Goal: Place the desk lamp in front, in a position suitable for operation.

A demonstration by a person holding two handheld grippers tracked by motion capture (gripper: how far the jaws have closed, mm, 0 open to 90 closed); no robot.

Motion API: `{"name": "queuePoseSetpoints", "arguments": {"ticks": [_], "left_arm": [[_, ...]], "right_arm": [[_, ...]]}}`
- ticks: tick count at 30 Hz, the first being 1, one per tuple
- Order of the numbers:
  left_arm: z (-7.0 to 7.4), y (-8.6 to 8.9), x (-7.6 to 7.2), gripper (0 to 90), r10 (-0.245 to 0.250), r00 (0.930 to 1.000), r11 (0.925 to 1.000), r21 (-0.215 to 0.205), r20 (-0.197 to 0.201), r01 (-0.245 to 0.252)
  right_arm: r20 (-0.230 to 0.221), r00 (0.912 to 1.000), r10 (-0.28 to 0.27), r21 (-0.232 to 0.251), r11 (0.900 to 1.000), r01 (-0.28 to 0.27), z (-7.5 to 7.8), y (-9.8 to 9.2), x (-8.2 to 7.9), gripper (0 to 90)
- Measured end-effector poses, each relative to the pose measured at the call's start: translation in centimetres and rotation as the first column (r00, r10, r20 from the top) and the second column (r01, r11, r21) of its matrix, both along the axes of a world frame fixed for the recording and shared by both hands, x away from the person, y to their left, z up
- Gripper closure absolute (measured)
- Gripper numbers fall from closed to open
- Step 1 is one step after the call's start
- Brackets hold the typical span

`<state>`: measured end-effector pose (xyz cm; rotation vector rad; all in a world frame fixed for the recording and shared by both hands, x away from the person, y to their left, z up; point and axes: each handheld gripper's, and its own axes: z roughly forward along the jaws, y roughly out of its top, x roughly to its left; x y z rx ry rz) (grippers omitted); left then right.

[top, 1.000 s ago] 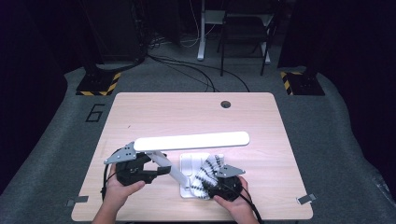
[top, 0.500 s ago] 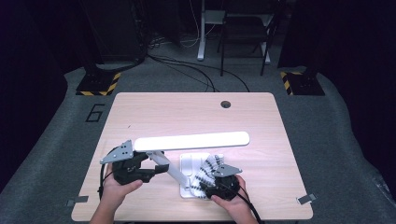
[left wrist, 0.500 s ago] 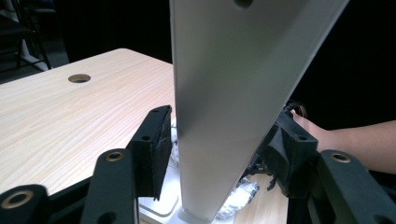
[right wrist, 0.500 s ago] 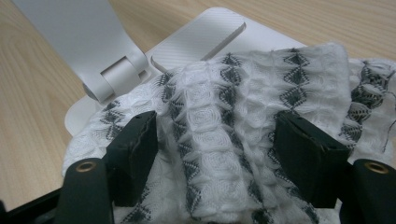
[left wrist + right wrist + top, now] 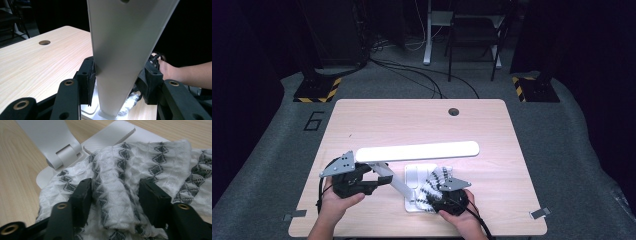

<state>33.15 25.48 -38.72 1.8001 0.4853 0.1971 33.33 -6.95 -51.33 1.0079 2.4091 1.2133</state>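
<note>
A white desk lamp stands near the table's front, its long head point(image 5: 417, 151) level above its flat base point(image 5: 411, 176). My left gripper point(image 5: 379, 183) reaches in from the left. Its jaws have just been closing, and both pads now press on the slanted lamp arm point(image 5: 120, 45), which runs up between them point(image 5: 118, 75). A white cloth with black diamond patterns point(image 5: 435, 181) lies bunched on the base point(image 5: 112, 136). My right gripper point(image 5: 439, 194) has also just been closing and is shut point(image 5: 115, 192) on a raised fold of that cloth point(image 5: 155, 162).
The wooden table point(image 5: 412, 120) has a round cable hole point(image 5: 454, 111) at the back. Bare wood lies behind and to the right of the lamp. Beyond the table, stands with yellow-black striped feet point(image 5: 317, 90) and cables sit on the grey floor.
Both pairs of jaws stand narrower than before, the left on the lamp arm, the right on the cloth fold. Neither hand has shifted across the table.
</note>
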Motion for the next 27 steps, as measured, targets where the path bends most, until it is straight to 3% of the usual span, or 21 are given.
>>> {"name": "queuePoseSetpoints", "arguments": {"ticks": [2,5,8,11,16,22,27], "left_arm": [[0.0,0.0,0.0,53.6,0.001,1.0000,1.0000,0.001,0.002,-0.001],[0.1,-0.1,-0.1,53.6,0.005,1.0000,1.0000,0.006,0.001,-0.005],[0.2,-0.1,-0.2,53.8,0.009,1.0000,0.9999,0.011,0.000,-0.009],[0.1,-0.1,-0.2,53.8,0.013,0.9999,0.9999,0.005,0.004,-0.013],[0.1,-0.2,-0.3,53.9,0.016,0.9998,0.9998,0.012,0.008,-0.016],[0.2,-0.2,-0.3,53.6,0.014,0.9999,0.9998,0.016,0.007,-0.014],[0.3,-0.2,-0.3,53.5,0.006,1.0000,0.9997,0.022,0.007,-0.006]], "right_arm": [[-0.007,1.0000,0.003,0.005,1.000,-0.003,0.0,0.0,-0.1,49.9],[0.000,0.9996,0.027,0.017,0.999,-0.027,0.1,-0.1,-0.1,69.1],[0.000,0.9993,0.038,0.025,0.999,-0.038,0.4,-0.2,-0.1,76.9],[0.026,0.9988,0.042,0.035,0.998,-0.043,0.9,-0.1,-0.4,79.0],[0.087,0.9946,0.056,0.109,0.992,-0.066,3.2,0.3,-1.1,79.0],[0.125,0.9878,0.093,0.205,0.972,-0.117,6.1,1.3,-1.5,78.6],[0.169,0.9804,0.101,0.241,0.960,-0.140,7.6,2.6,-1.6,78.1]]}}
